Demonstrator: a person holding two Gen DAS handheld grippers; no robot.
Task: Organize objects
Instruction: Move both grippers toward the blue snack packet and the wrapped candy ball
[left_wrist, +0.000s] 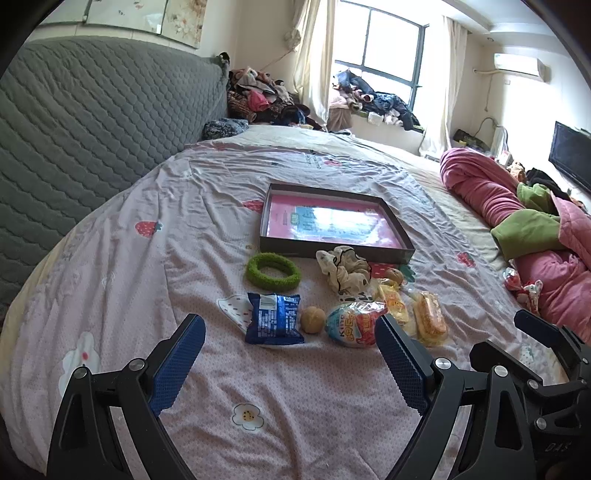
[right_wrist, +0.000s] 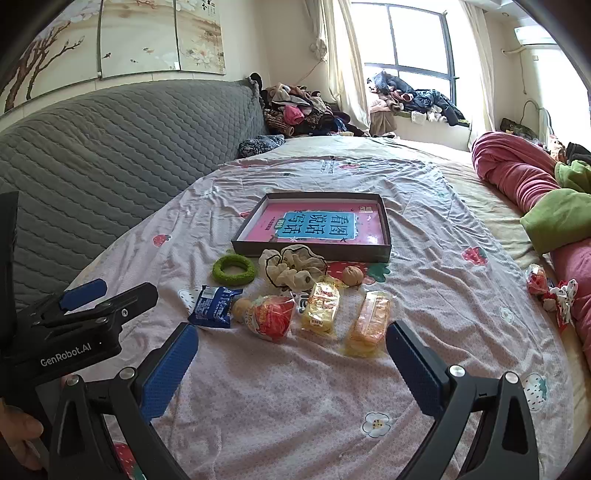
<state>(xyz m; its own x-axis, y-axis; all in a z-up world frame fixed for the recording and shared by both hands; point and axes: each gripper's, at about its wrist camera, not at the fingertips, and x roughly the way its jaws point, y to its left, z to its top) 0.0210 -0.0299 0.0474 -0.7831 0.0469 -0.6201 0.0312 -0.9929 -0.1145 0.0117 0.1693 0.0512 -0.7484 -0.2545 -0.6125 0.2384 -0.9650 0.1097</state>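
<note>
Your shallow box (right_wrist: 314, 251) with the pink book (right_wrist: 317, 225) inside lies on the strawberry bedsheet (right_wrist: 295, 387). Just before its near wall sit the green ring (right_wrist: 234, 270) and cream scrunchie (right_wrist: 291, 267); nearer lie the blue packet (left_wrist: 275, 318), walnut (left_wrist: 312, 319) and egg-shaped candy (left_wrist: 352, 323). Your left gripper (left_wrist: 291, 365) and right gripper (right_wrist: 291, 373) both gape wide, holding nothing.

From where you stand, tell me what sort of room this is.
Most likely a lived-in bedroom: a wide bed in a pink strawberry-print sheet with a grey quilted headboard, a rolled pink blanket, and piled clothes on the window ledge. Both grippers hover open over snacks.
</note>
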